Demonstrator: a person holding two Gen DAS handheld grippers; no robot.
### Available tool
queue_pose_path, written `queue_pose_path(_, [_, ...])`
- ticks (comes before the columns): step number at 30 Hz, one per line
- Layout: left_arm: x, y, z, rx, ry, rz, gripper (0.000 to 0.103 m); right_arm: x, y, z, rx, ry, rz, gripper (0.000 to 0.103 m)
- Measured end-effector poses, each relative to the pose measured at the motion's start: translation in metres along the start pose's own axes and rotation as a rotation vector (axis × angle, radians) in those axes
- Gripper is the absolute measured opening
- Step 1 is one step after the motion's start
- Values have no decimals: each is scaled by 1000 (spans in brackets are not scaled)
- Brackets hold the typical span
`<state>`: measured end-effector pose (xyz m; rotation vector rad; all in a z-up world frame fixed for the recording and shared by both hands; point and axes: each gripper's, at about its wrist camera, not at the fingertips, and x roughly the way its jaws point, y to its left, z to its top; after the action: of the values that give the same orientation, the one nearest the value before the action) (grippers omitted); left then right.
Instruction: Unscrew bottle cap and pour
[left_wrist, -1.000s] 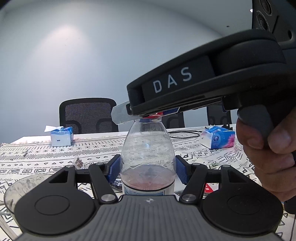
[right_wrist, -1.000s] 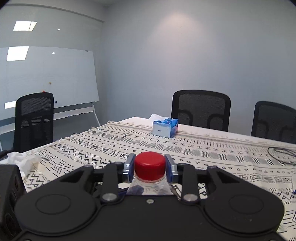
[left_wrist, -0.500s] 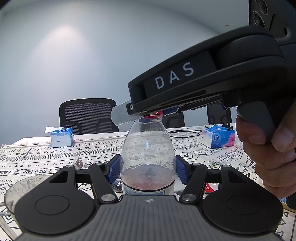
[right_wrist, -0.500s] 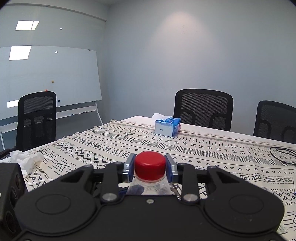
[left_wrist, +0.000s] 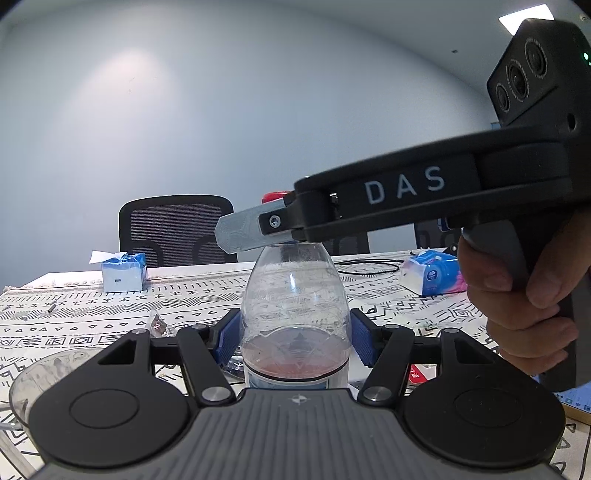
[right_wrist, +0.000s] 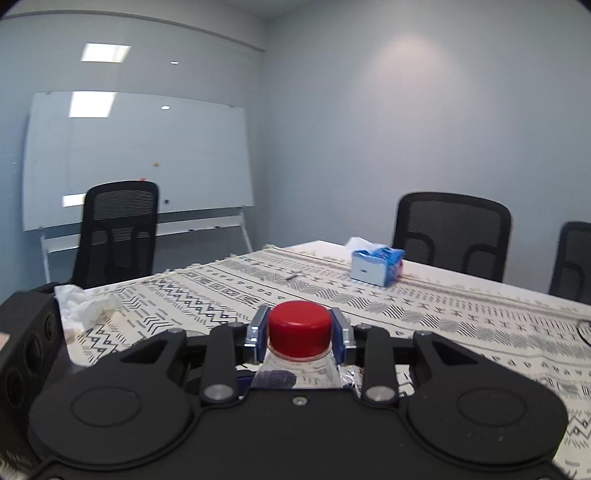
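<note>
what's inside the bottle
A shallow layer of reddish liquid sits low in the bottle; above it the bottle looks empty. The label and the left claw hide the bottom.

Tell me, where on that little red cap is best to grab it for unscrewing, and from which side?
Grip the red cap by its round side wall, one finger on each opposite side, coming in level from the side above the bottle shoulder. The cap is short, upright and cylindrical, so a sideways pinch allows twisting. The right gripper holds it this way while the left gripper clamps the body.
</note>
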<state>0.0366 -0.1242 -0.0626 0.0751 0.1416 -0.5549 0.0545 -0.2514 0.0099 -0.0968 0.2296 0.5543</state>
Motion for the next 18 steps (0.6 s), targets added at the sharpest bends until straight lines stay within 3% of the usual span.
queue_pose_path(4, [-2,-1,-1,3,-2,2,59,-1,-1,1,25,6,5,37])
queue_pose_path(6, [-2,-2,-1,-1,-3,8,59,0,1,3,50,19,-6,43])
queue_pose_path(10, [-2,-8,-1,10,-2,43,59,-1,10,8,80,20,-104,48])
queue_pose_path(18, [-4,-17,1,27,-3,65,59,7,28,13,58,10,-256,48])
